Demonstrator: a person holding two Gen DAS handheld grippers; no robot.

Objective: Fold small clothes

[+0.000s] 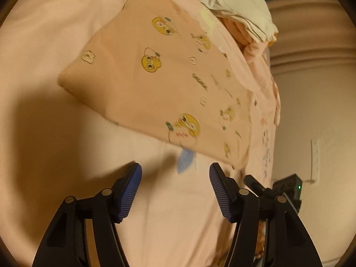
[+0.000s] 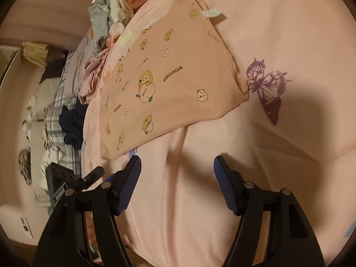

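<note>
the folded garment, peach cloth printed with yellow cartoon chicks, lies flat on the pink bedsheet, just ahead of both grippers. the left gripper stands well open with nothing between its blue pads; its tips hover near the garment's close edge, not touching it. the right gripper is likewise spread wide and empty, its left finger just short of the garment's lower corner. a purple butterfly print on the sheet sits beside the garment. a pile of unfolded clothes lies beyond it.
</note>
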